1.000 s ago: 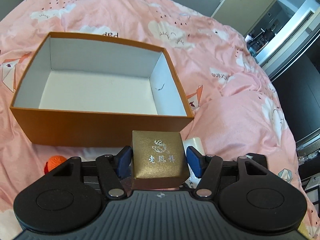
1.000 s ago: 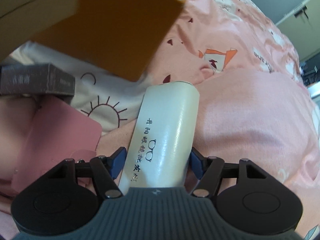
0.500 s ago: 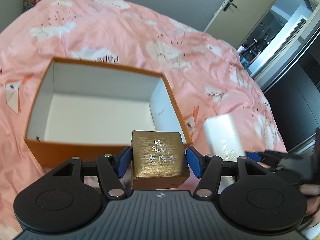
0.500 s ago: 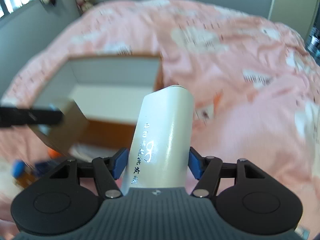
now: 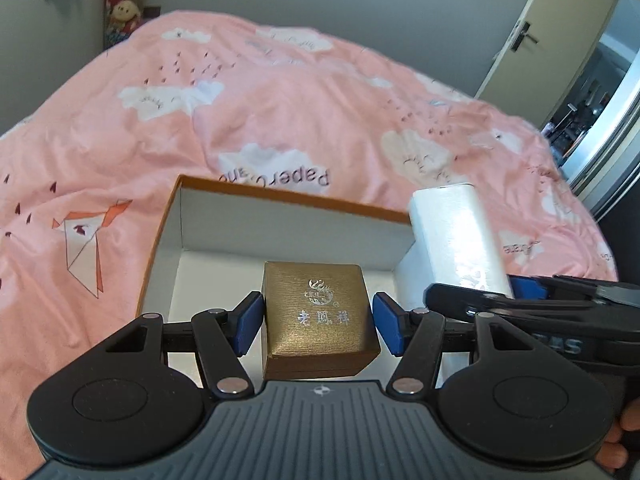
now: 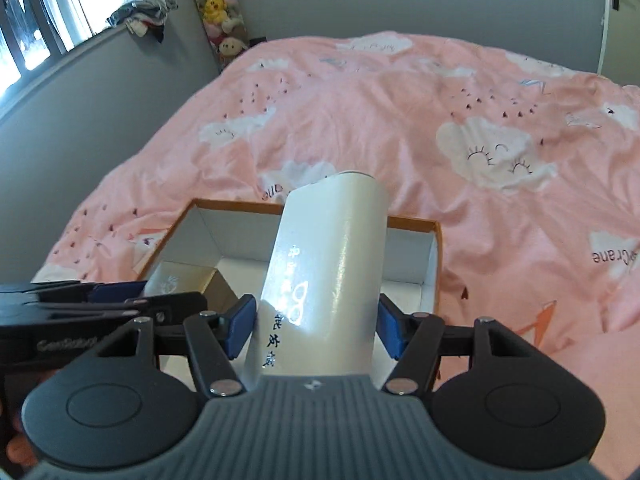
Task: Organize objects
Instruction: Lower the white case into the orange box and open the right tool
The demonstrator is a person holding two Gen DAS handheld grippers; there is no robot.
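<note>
My left gripper (image 5: 318,322) is shut on a small gold box (image 5: 316,312) with silver lettering and holds it over the open orange box (image 5: 168,216), which has a white inside. My right gripper (image 6: 314,328) is shut on a white glasses case (image 6: 328,268) and holds it over the same orange box (image 6: 412,224). In the left wrist view the case (image 5: 456,236) and the right gripper (image 5: 520,292) are at the right. In the right wrist view the gold box (image 6: 180,280) and left gripper (image 6: 116,292) are at the left.
The orange box lies on a bed with a pink cloud-print duvet (image 5: 300,100). Grey walls stand behind it, with plush toys (image 6: 220,4) in the corner. A door (image 5: 532,32) is at the right and a window (image 6: 40,8) at the left.
Both grippers have risen and moved forward over the orange box with their loads. The right gripper has come in beside the left one.
</note>
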